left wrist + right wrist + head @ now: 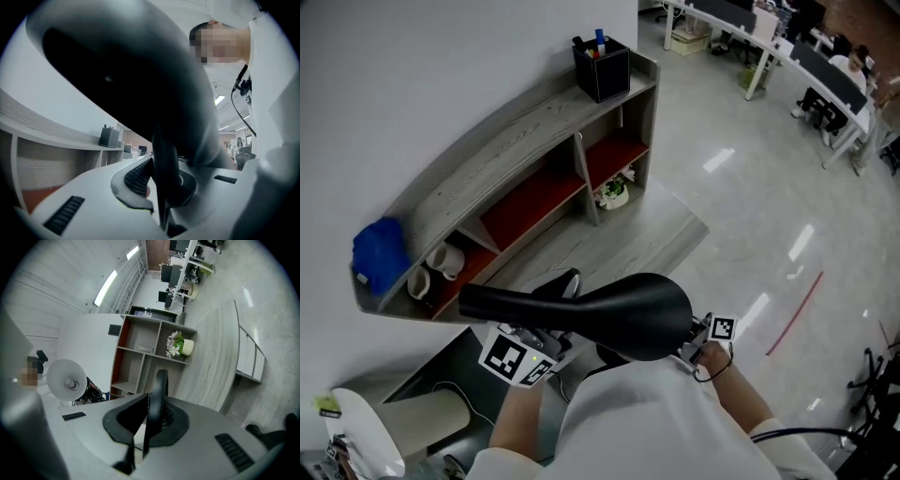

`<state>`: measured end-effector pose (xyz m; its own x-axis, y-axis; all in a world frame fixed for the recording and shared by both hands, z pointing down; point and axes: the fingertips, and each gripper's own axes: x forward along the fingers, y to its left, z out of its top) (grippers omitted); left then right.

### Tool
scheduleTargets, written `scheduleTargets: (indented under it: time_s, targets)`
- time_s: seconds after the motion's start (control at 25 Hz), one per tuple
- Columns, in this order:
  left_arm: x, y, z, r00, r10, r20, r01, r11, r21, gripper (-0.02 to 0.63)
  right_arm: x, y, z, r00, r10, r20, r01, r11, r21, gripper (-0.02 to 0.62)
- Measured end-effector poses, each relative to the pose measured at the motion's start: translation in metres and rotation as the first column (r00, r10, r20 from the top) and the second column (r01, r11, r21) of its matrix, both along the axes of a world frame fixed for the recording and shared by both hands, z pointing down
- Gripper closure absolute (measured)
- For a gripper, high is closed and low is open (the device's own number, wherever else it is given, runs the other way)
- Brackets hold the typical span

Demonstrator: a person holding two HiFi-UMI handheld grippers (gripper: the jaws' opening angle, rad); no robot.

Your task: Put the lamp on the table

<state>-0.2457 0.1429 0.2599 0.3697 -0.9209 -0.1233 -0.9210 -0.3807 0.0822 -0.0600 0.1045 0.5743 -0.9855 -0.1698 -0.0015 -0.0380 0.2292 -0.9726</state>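
1. Presently, in the head view, the lamp (pixel 619 314) is carried in the air close to the person's body, over the floor and short of the desk (pixel 609 246). The left hand-held gripper (pixel 528 354) is at its narrow end and the right hand-held gripper (pixel 701 345) at its wide end. The shelf (pixel 487 164) on the desk carries a pen holder (pixel 602 66), and its bays hold mugs (pixel 439 262) and a plant (pixel 614 192). In my judgement, a long lamp swung in level could strike these or the shelf edge.

2. In the left gripper view, the left hand-held gripper (pixel 161 182) is clamped on a thin black part of the lamp (pixel 122 70), with the lamp's bulk overhead. The hold is narrow. The overhanging weight could twist the lamp in the pads, and the body blocks much of the sight line ahead.

3. In the right gripper view, the right hand-held gripper (pixel 150 416) is closed on a thin black edge of the lamp (pixel 159 385), with the desk (pixel 220 357) ahead. An edge grip may slip if the two hands move out of step. Letting go on one side before the lamp rests steadily would probably tip it.
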Motion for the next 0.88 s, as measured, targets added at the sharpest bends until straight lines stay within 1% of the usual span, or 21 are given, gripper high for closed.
scheduleTargets:
  time_s: [0.2, 0.32, 0.56, 0.76, 0.88]
  targets:
    - [-0.003, -0.028, 0.004, 0.997, 0.083, 0.004, -0.083, 0.997, 0.004, 0.599, -0.003, -0.015, 0.006, 0.996, 0.090, -0.014, -0.090, 0.996, 0.004, 0.578]
    - [-0.002, -0.048, 0.010, 0.994, 0.108, -0.003, -0.108, 0.994, -0.004, 0.598, 0.000, -0.028, 0.011, 0.992, 0.121, -0.024, -0.121, 0.993, -0.010, 0.578]
    - [0.001, -0.097, 0.031, 0.990, 0.138, -0.040, -0.140, 0.989, -0.053, 0.598, 0.005, -0.073, 0.026, 0.991, 0.131, -0.030, -0.131, 0.991, -0.014, 0.578]
    - [0.009, -0.147, 0.050, 0.989, 0.140, -0.049, -0.144, 0.985, -0.093, 0.598, 0.011, -0.121, 0.041, 0.992, 0.126, -0.028, -0.127, 0.992, -0.024, 0.578]
    - [0.019, -0.178, 0.066, 0.983, 0.171, -0.066, -0.178, 0.976, -0.125, 0.598, 0.018, -0.148, 0.054, 0.990, 0.137, -0.030, -0.138, 0.990, -0.027, 0.578]
